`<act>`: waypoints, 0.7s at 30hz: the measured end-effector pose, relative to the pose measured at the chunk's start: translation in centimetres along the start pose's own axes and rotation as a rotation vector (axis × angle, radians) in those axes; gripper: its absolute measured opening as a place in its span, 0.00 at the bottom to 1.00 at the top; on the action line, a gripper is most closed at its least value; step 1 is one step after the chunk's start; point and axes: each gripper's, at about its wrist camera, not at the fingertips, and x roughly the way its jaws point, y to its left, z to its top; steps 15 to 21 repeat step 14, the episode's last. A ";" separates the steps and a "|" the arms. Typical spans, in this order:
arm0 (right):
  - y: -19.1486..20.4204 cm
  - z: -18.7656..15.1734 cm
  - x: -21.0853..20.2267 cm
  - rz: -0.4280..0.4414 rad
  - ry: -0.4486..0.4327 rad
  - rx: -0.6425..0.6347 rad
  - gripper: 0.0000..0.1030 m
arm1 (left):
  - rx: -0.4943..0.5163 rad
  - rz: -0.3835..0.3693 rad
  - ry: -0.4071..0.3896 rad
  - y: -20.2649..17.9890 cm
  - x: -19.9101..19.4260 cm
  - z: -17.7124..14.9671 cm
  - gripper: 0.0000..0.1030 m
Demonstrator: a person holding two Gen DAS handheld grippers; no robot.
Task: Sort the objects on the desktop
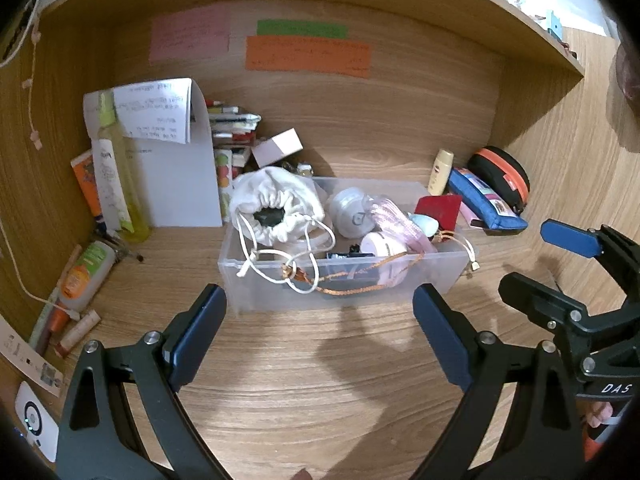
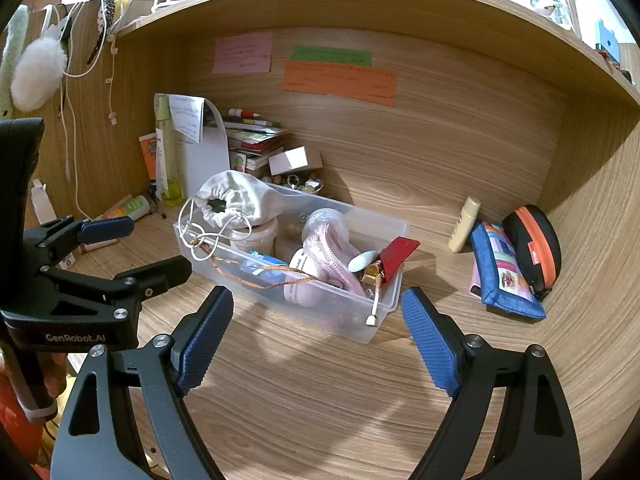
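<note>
With both grippers (image 1: 320, 330) (image 2: 318, 332) wide open and empty, approach clear rectangular plastic bin (image 1: 440, 272) at 12 o'clock squarely.

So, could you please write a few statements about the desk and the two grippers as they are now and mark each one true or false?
1. The white drawstring pouch sits in the clear plastic bin. True.
2. The right gripper is clamped on the bin. False: its jaws stand open over bare desk, short of the bin.
3. The blue pencil case lies outside the bin, beside the black case with the orange zip. True.
4. The left gripper holds the red card. False: it is open and empty; the card is in the bin.
5. Three coloured paper notes are stuck on the back panel. True.
</note>
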 end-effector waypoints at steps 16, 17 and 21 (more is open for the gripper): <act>-0.6 -0.2 0.3 0.019 0.014 0.032 0.82 | 0.041 0.002 -0.031 -0.8 -0.4 -0.1 0.93; -0.6 -0.2 0.3 0.019 0.014 0.032 0.82 | 0.041 0.002 -0.031 -0.8 -0.4 -0.1 0.93; -0.6 -0.2 0.3 0.019 0.014 0.032 0.82 | 0.041 0.002 -0.031 -0.8 -0.4 -0.1 0.93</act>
